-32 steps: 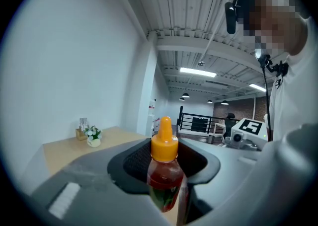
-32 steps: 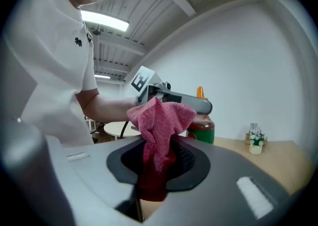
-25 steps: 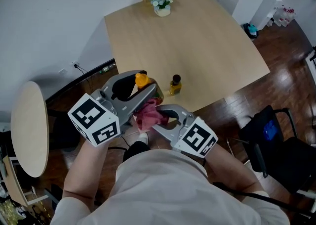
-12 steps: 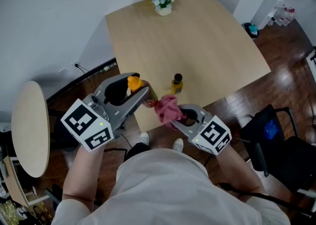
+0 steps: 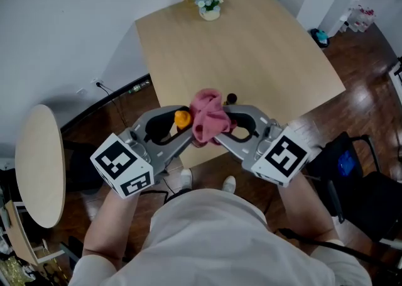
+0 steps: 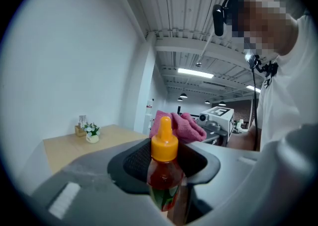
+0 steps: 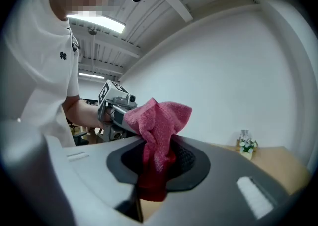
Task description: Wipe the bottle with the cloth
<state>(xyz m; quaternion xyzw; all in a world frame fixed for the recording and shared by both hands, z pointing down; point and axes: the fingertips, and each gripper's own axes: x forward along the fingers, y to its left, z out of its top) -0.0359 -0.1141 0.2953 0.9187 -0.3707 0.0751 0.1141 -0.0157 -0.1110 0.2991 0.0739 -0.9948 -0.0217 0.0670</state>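
Above the table (image 5: pixel 251 46), mid-wipe: bottle (image 6: pixel 164 173) pinched in left gripper (image 5: pixel 180 127), cloth (image 5: pixel 206 112) pinched in right gripper (image 5: pixel 218 129); next, likely rubbing cloth along bottle.

bottle (image 6: pixel 163 173): orange-capped, red-filled, upright, held | cloth (image 5: pixel 208 115): pink, bunched, just beside its cap

Light: bright, even; ceiling lamps (image 6: pixel 196 73) glare white
Shadows: soft, grey, on the wall (image 5: pixel 116 58) beside the table (image 5: pixel 251 46)
Edges: both gripper views bulge; corners black
Focus: bottle (image 6: pixel 164 170) sharp; nearest foreground slightly soft
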